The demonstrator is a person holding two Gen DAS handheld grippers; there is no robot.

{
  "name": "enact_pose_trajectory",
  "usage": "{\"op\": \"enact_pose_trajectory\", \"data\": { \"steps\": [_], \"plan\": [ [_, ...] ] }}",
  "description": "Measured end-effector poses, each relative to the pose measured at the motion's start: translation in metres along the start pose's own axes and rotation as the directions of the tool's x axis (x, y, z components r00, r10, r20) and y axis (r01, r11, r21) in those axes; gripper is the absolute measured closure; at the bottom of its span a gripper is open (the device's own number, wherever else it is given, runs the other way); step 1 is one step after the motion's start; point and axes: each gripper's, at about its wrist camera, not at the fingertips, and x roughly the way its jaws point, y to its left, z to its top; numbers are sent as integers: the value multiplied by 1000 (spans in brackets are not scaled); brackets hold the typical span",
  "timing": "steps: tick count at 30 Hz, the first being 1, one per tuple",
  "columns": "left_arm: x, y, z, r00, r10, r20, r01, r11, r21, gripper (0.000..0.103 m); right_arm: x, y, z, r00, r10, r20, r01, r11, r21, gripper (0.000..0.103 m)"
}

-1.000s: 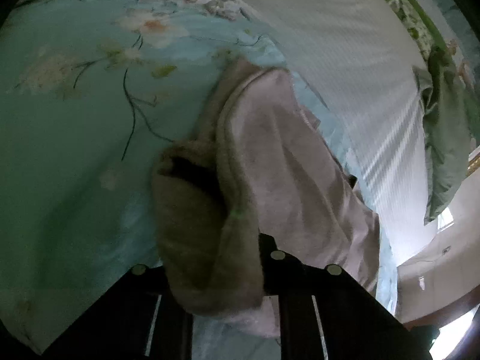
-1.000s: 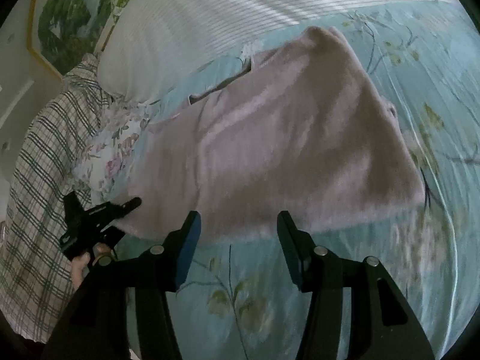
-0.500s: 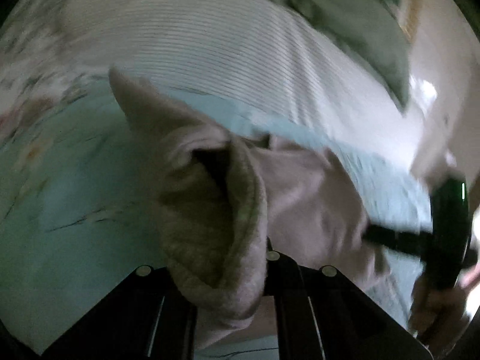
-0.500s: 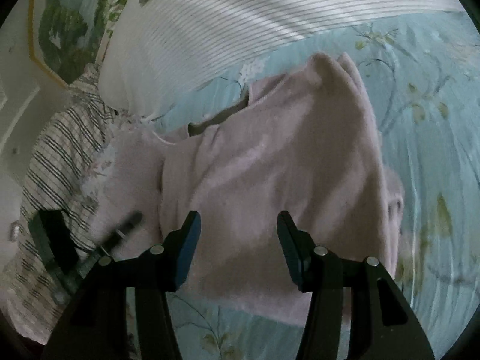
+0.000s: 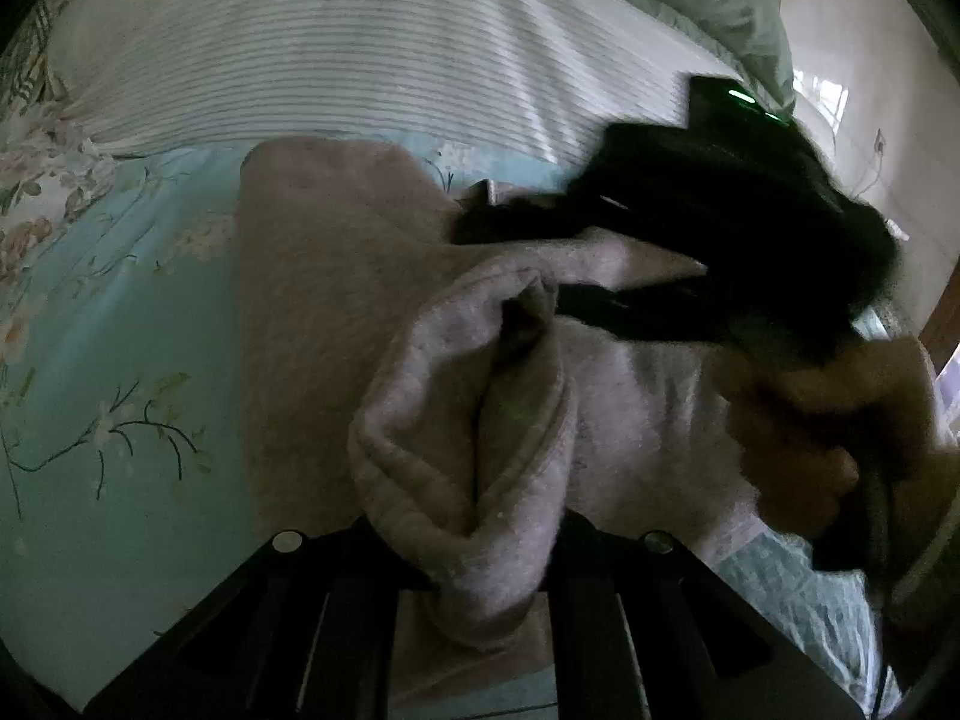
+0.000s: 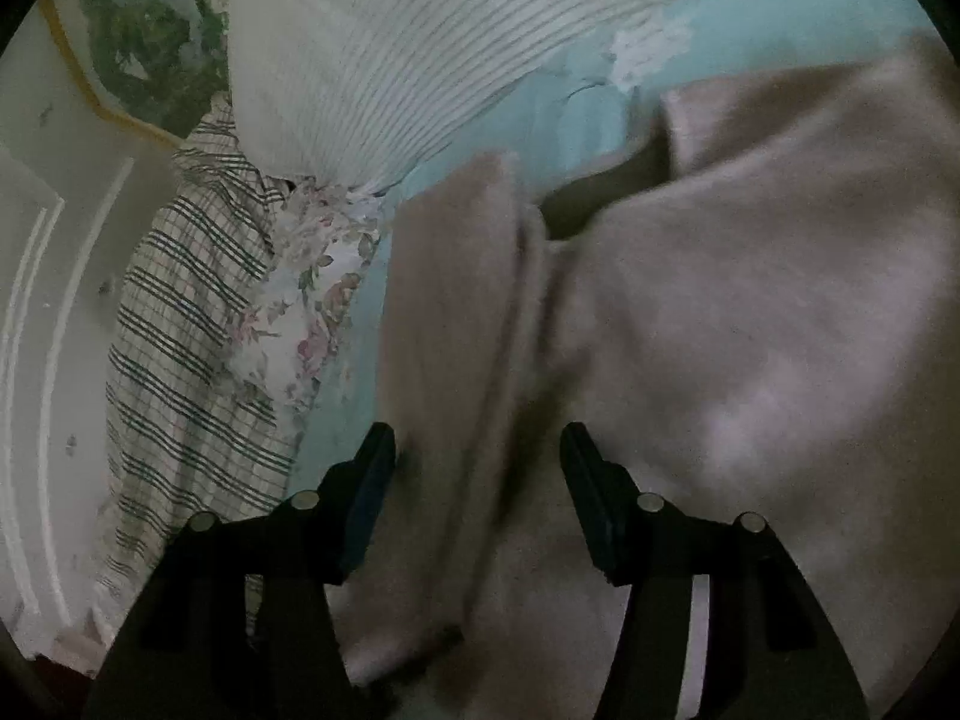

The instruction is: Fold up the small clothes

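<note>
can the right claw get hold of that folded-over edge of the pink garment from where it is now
Probably yes. The right claw is open, its jaws spread to either side of the raised fold of the pink garment, with nothing between them and the cloth. The left claw is shut on another part of it.

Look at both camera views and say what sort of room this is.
Most likely a bedroom: a pinkish garment lies on a floral bedsheet, with a striped pillow behind it and a framed picture on the wall.
</note>
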Motion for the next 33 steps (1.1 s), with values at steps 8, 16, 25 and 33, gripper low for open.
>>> {"op": "enact_pose_trajectory", "data": {
  "steps": [8, 16, 25, 33],
  "plan": [
    [-6, -2, 6, 1000, 4, -4, -4, 1000, -5, 97, 17, 18, 17, 998, 57, 3, -56, 998, -26, 88],
    [-28, -45, 26, 996, -87, 20, 87, 996, 17, 96, -83, 38, 20, 994, -36, 107, 50, 991, -123, 89],
    [6, -140, 30, 982, -182, -38, 185, 978, 92, 96, -165, -31, 6, 957, -242, 158, 248, 969, -17, 89],
    [46, -157, 12, 976, -166, -138, 180, 980, 90, 96, -159, -62, -2, 954, -262, 146, 264, 964, 8, 89]
  ]
}}
